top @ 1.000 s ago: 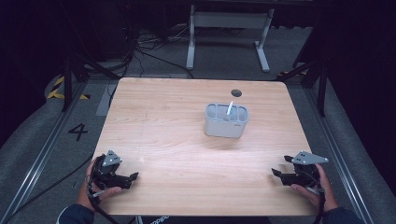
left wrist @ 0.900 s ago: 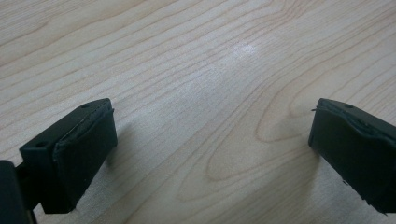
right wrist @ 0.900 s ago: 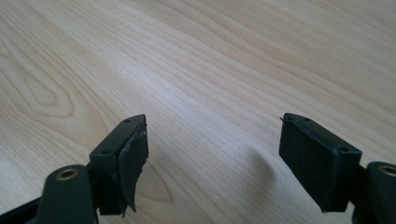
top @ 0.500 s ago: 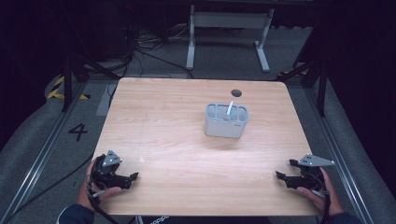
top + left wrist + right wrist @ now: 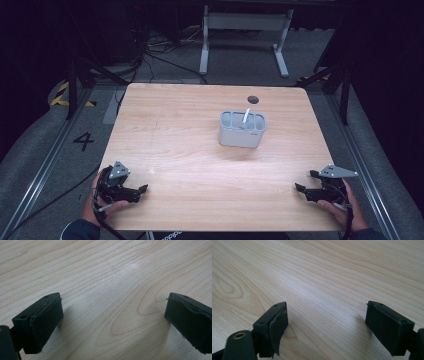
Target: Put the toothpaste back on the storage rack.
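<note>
Grey plastic holder [image 5: 242, 130] w/ several open compartments stands upright on the table [image 5: 175, 140], approx. centre but a bit toward the far right corner. One thin white stick [image 5: 246, 116] leans inside a middle compartment, its top pointing up.

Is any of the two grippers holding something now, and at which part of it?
Nothing is held. The left gripper and right gripper stand open over bare table; the grey holder stands apart.

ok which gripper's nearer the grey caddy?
Right, narrowly. The right gripper sits at the near right corner of the table, jaws open, below-right of the grey caddy. The left gripper sits at the near left corner, slightly farther off.
</note>
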Available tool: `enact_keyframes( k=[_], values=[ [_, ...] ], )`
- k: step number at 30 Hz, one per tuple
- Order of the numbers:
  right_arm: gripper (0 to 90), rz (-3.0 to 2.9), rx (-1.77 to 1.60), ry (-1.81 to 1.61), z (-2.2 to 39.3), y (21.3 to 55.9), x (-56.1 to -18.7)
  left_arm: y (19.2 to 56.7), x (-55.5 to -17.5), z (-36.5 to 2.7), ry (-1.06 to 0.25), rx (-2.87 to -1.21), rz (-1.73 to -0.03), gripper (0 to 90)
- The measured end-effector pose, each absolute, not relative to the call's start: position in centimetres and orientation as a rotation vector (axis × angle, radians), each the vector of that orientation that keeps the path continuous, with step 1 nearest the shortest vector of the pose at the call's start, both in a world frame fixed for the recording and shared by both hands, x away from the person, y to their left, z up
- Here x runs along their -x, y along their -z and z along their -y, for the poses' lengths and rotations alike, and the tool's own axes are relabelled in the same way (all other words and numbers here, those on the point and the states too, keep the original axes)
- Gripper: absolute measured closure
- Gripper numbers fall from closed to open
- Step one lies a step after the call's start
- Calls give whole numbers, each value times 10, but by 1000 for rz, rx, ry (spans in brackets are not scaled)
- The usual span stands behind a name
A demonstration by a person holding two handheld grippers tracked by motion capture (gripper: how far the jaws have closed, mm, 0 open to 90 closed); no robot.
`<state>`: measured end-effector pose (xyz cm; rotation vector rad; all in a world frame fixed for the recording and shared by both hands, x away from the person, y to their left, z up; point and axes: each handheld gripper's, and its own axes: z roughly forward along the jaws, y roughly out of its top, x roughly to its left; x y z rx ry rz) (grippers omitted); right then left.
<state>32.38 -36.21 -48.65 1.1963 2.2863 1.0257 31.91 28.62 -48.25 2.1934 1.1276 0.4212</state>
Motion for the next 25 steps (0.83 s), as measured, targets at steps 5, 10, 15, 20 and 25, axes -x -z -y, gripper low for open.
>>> enact_keyframes(
  k=[5, 10, 15, 20, 25],
  values=[
    [189, -2287, -1196, -1029, 363, 487, -324, 483, -319, -286, -417, -2180, -1140, 31],
    [188, -2286, -1196, -1029, 363, 487, -324, 483, -319, -284, -429, -2175, -1153, 25],
    [188, -2286, -1196, -1029, 363, 487, -324, 483, -319, -284, -432, -2182, -1155, 24],
    [188, -2286, -1196, -1029, 363, 487, -324, 483, -319, -283, -423, -2181, -1163, 6],
    [188, -2287, -1195, -1029, 363, 487, -325, 483, -319, -283, -424, -2177, -1162, 3]
  ],
)
